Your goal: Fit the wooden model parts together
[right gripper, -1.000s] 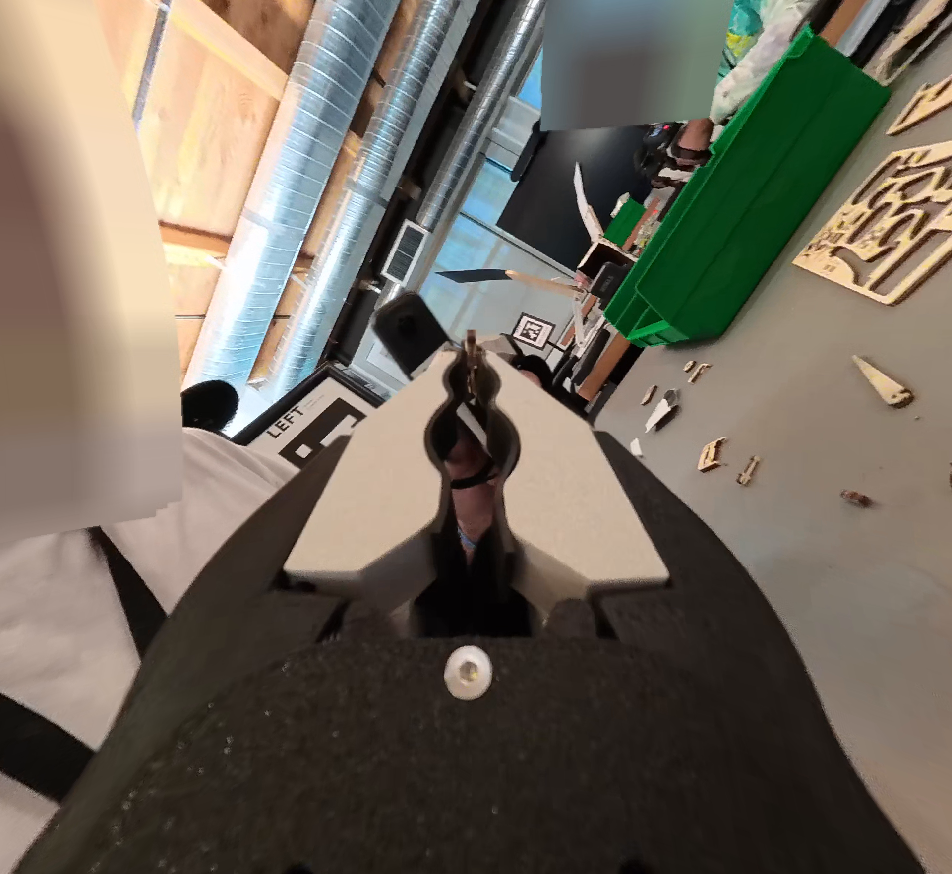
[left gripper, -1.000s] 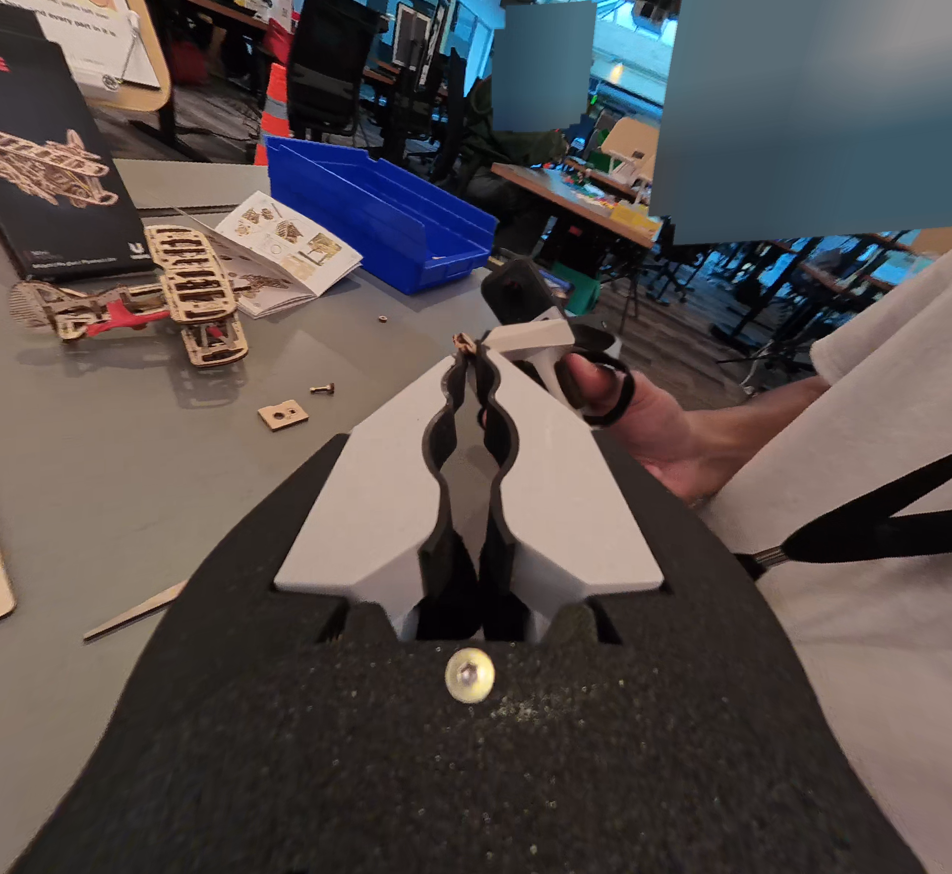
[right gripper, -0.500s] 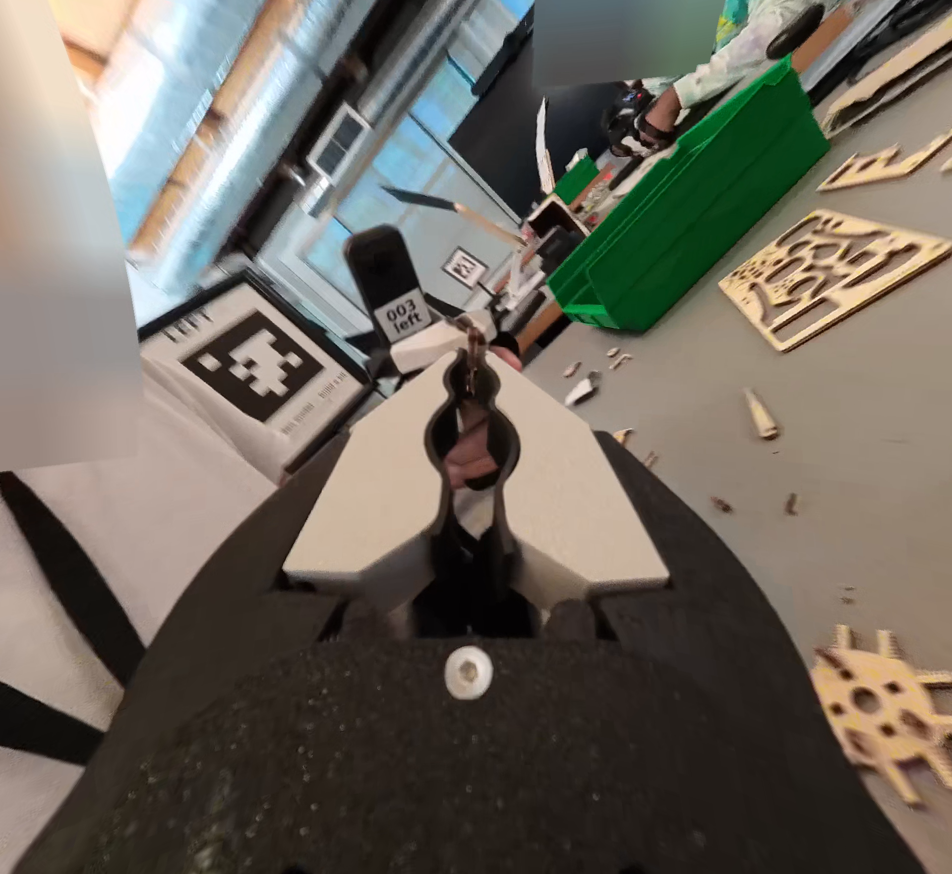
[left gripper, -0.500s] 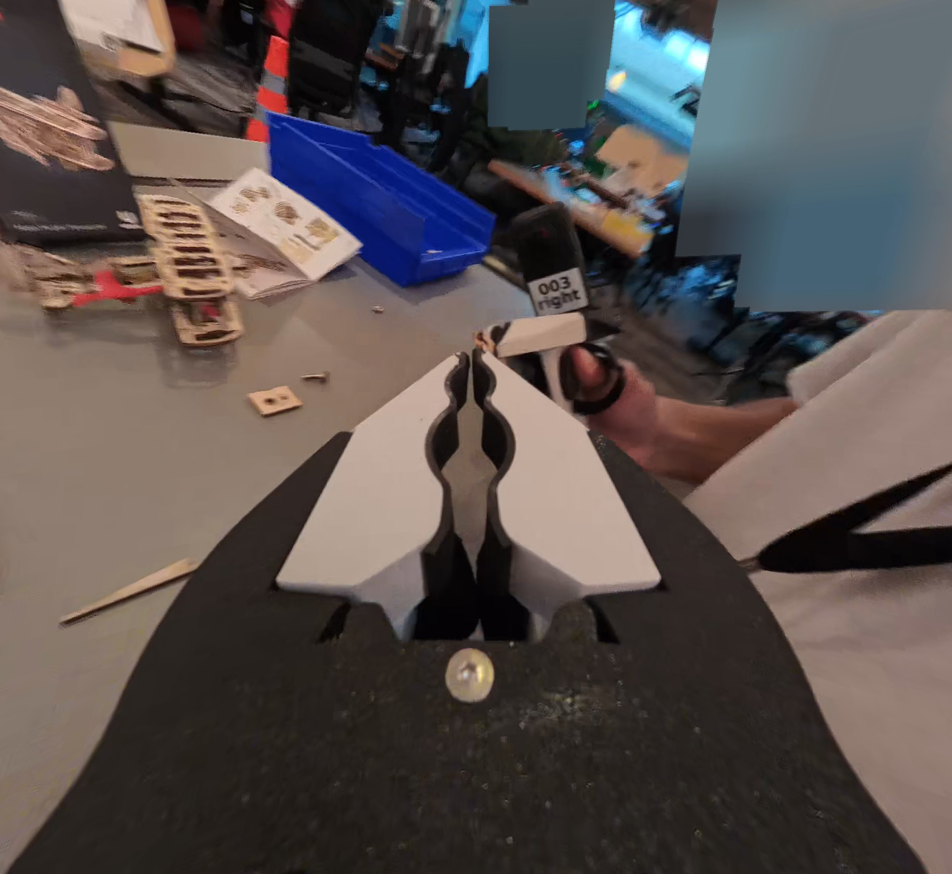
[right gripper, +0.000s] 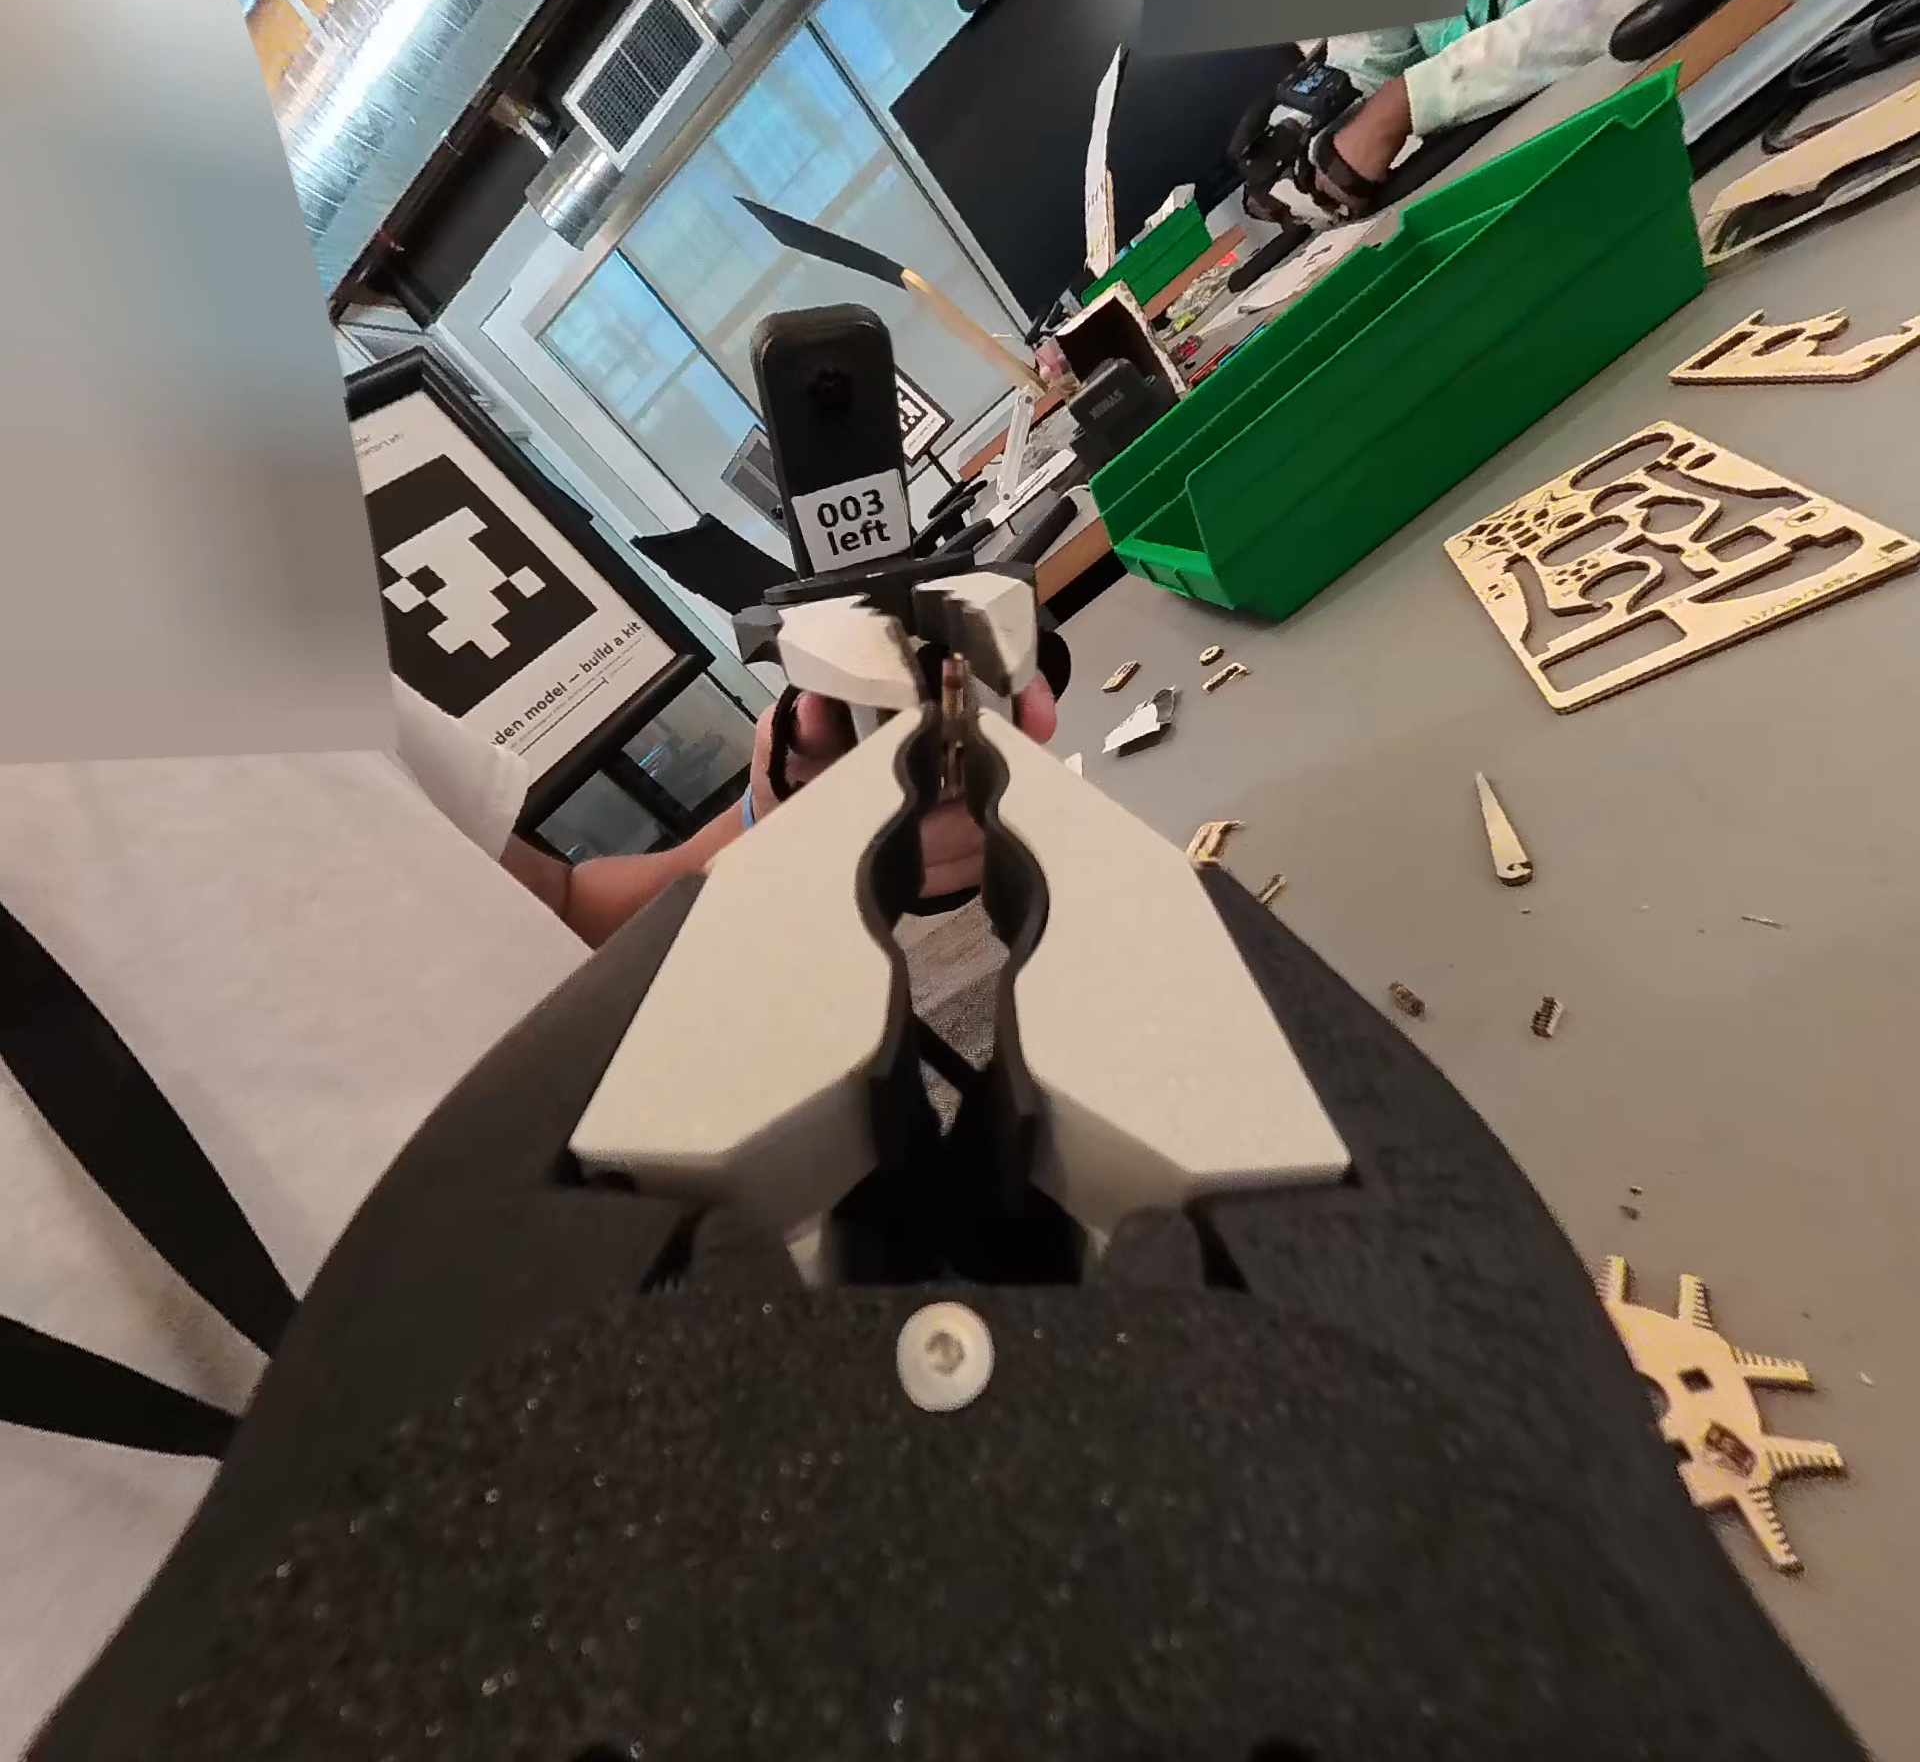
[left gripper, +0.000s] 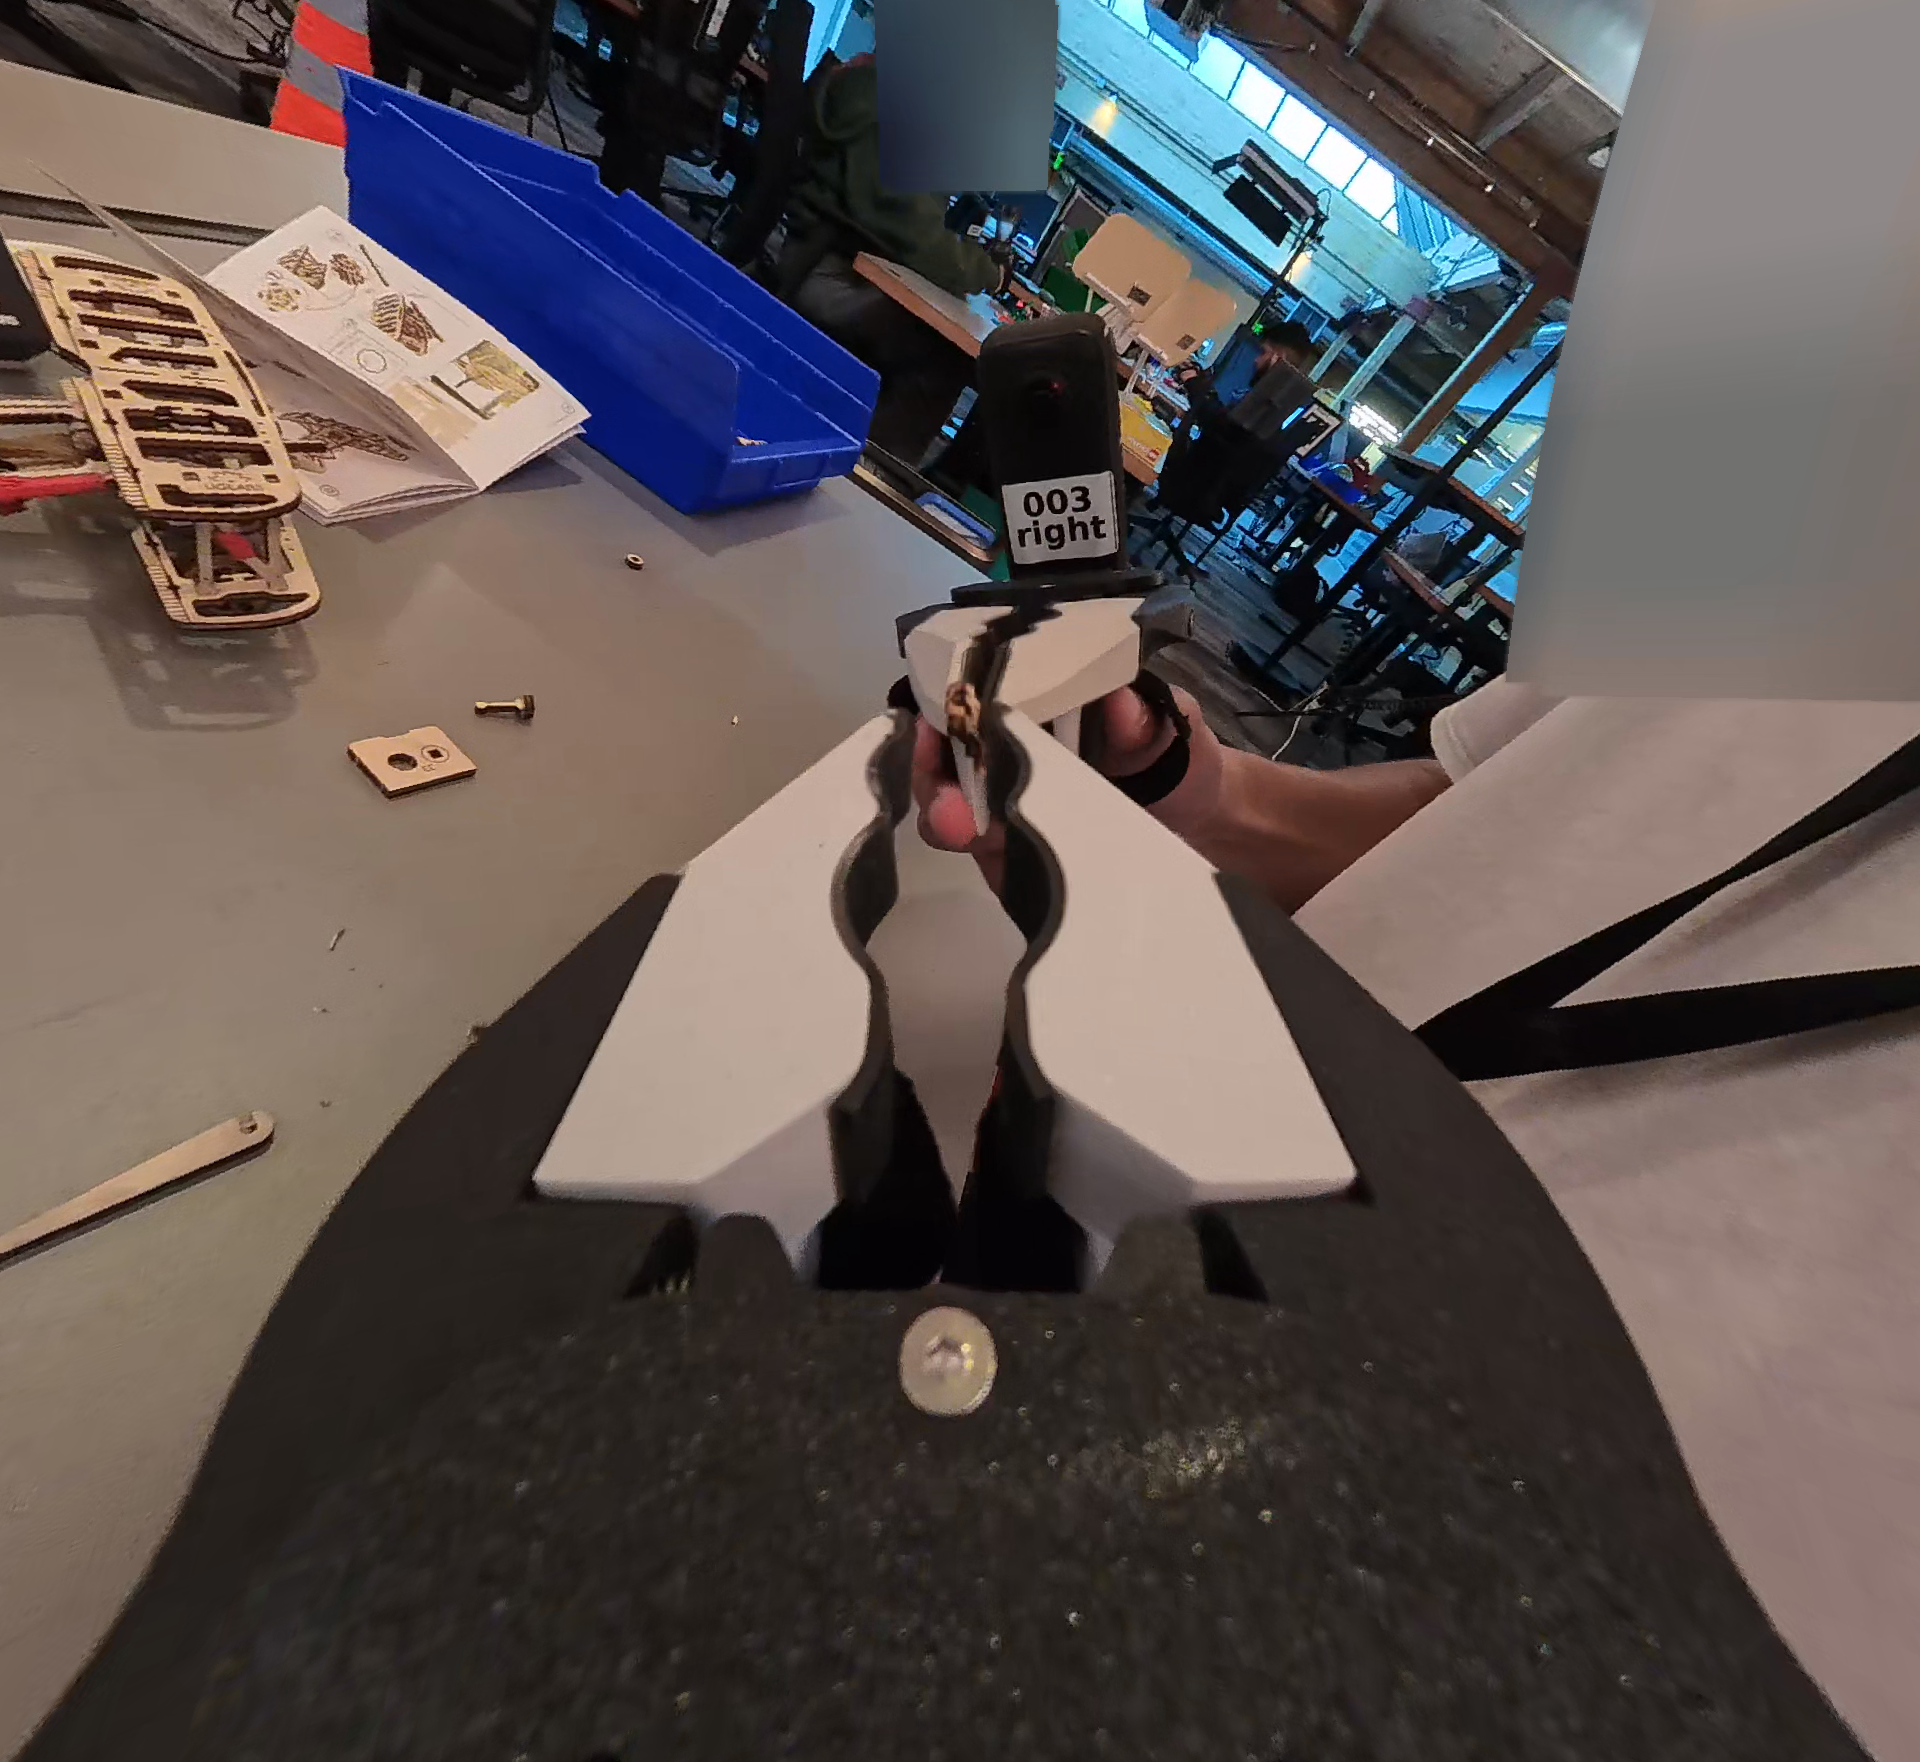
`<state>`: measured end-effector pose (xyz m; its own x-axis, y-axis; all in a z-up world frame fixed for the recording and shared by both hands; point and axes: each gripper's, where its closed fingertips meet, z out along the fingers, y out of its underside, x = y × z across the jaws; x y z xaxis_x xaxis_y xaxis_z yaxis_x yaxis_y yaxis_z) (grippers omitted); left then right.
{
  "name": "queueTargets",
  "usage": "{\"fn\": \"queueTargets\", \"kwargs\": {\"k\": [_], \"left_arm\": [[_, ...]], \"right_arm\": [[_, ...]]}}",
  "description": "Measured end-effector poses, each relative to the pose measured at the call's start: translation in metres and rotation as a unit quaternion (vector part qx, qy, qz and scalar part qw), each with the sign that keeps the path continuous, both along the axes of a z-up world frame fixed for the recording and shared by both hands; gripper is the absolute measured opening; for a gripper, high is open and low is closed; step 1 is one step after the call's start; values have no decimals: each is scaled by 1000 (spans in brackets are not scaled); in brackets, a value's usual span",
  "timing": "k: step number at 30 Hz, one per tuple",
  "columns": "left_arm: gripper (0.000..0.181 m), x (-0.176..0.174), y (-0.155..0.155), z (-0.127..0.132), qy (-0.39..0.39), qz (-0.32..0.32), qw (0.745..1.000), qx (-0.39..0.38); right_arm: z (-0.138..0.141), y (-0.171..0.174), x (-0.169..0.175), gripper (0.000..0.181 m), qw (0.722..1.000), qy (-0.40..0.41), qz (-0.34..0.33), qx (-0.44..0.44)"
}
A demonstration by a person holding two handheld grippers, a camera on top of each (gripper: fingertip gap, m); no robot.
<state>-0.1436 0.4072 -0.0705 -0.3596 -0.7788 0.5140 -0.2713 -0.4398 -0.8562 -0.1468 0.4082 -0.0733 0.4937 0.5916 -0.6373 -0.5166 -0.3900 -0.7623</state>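
Two small wooden parts (left gripper: 961, 706) meet in mid-air above the desk (left gripper: 623, 694) edge, where our right gripper (left gripper: 982, 673) and left gripper (right gripper: 940, 663) face tip to tip. Only our left view shows the wooden plane model (left gripper: 156, 424), booklet (left gripper: 416, 382) and blue bin (left gripper: 623, 330); only our right view shows the green bin (right gripper: 1403, 382) and cut-out sheet (right gripper: 1673, 559). Right jaws pinch the part; left jaws stand narrowly parted around it, contact unclear.
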Motion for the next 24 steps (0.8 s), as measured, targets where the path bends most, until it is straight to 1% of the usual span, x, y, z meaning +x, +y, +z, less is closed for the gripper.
{"fn": "queueTargets", "kwargs": {"k": [1,3,6,11,15,19,22,24], "left_arm": [[4,0,0,0,-2,-2,1000,-1],[1,0,-2,2,-5,-5,1000,-1],[1,-1,-2,1,-3,-7,1000,7],[4,-2,-1,4,-9,-6,1000,2],[4,-2,-2,4,-10,-8,1000,1],[1,-2,-4,3,-6,-13,1000,7],[1,-1,-4,3,-11,-1,1000,21],[1,0,-3,1,-16,18,998,53]], "right_arm": [[0,0,0,2,1000,-2,-1,1],[-1,0,-2,2,1000,-3,2,0],[-1,0,-3,2,1000,-6,3,-1],[4,0,-1,2,1000,15,1,4],[3,-1,-1,2,1000,12,4,2],[2,-1,-1,2,1000,10,4,1],[2,-1,0,2,1000,6,2,0],[1,0,1,2,1000,12,1,-8]]}}
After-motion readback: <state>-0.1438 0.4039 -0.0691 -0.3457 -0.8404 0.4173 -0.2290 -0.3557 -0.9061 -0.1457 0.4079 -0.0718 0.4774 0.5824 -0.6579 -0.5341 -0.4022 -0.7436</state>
